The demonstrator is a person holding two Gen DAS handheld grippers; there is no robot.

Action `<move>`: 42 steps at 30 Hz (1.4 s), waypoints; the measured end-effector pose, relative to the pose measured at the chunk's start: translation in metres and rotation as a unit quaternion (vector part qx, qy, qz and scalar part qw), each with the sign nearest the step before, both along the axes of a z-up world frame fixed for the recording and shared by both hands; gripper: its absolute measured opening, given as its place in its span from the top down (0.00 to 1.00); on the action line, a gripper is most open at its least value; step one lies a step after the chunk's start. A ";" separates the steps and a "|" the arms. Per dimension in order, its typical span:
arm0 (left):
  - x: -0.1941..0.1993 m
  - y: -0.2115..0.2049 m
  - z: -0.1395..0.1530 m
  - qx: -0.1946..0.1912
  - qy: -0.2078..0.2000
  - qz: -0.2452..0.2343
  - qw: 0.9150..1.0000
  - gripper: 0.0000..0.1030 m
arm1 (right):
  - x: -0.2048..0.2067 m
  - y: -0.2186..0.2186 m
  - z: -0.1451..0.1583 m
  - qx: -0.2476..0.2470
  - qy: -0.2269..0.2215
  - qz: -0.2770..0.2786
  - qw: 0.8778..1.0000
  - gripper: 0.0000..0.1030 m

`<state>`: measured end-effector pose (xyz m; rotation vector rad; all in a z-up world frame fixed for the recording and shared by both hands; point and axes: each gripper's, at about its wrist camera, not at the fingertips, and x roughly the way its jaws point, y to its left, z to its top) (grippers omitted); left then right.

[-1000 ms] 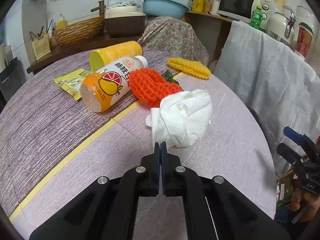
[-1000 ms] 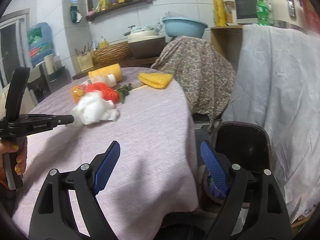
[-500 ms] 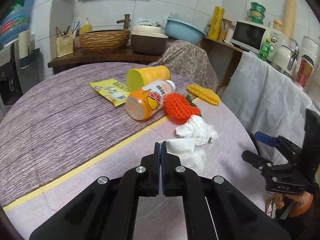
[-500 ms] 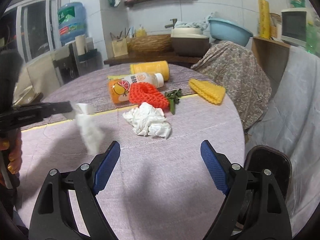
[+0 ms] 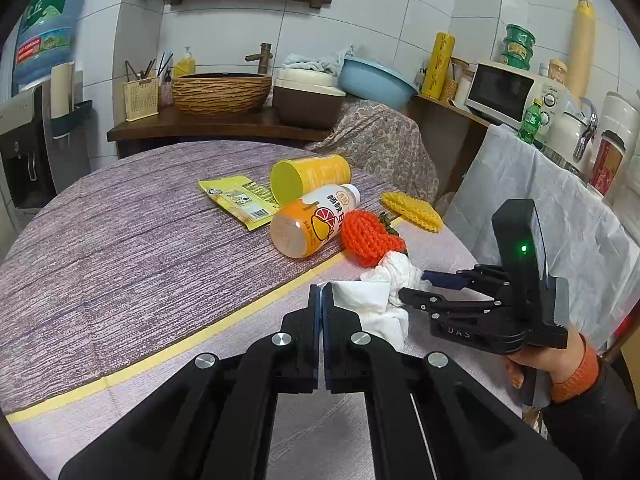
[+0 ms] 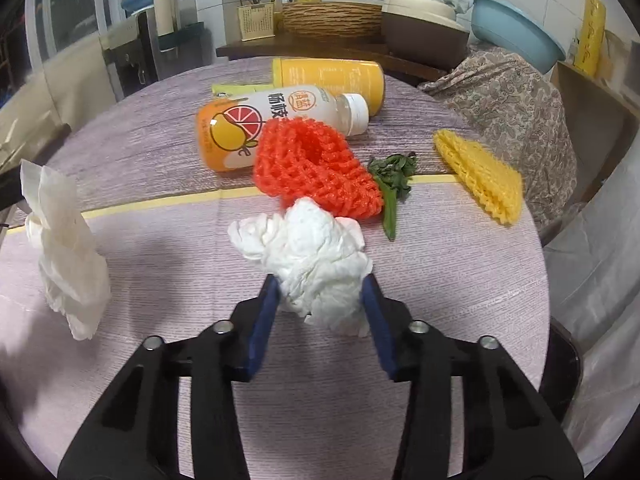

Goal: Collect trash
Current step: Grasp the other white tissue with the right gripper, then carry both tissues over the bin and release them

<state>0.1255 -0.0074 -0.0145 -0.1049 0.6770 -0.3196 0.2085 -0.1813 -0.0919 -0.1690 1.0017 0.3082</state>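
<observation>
Left gripper [image 5: 321, 300] clenched on hanging tissue [image 6: 64, 252]; right gripper [image 6: 320, 300], jaws just closing, pinches crumpled tissue wad [image 6: 312, 256] mid-bulk: light, soft, compressible.

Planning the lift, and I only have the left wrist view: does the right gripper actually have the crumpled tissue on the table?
Observer: Yes. The right gripper has just been closing its jaws, and both blue pads press the crumpled tissue.
Operator: Anything lying against it?
Observer: Its far edge meets the orange foam net; a green stalk lies close on the right.
Operator: And my left tissue?
Observer: The hanging tissue in the left gripper appears to dangle clear of the table.
</observation>
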 end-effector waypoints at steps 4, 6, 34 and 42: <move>0.000 -0.002 -0.002 0.001 0.002 -0.001 1.000 0.98 | -0.009 -0.003 0.005 0.004 -0.006 -0.002 1.000 0.78; 0.000 -0.004 -0.002 0.001 0.002 -0.004 1.000 0.98 | -0.017 -0.009 0.009 0.021 -0.009 -0.005 1.000 0.79; 0.014 -0.141 0.022 -0.019 -0.004 -0.140 0.990 0.98 | -0.140 -0.161 0.050 0.101 -0.111 -0.198 0.969 0.79; 0.025 -0.217 0.029 -0.007 -0.008 -0.192 0.981 0.98 | -0.154 -0.217 0.040 0.078 -0.119 -0.267 0.953 0.79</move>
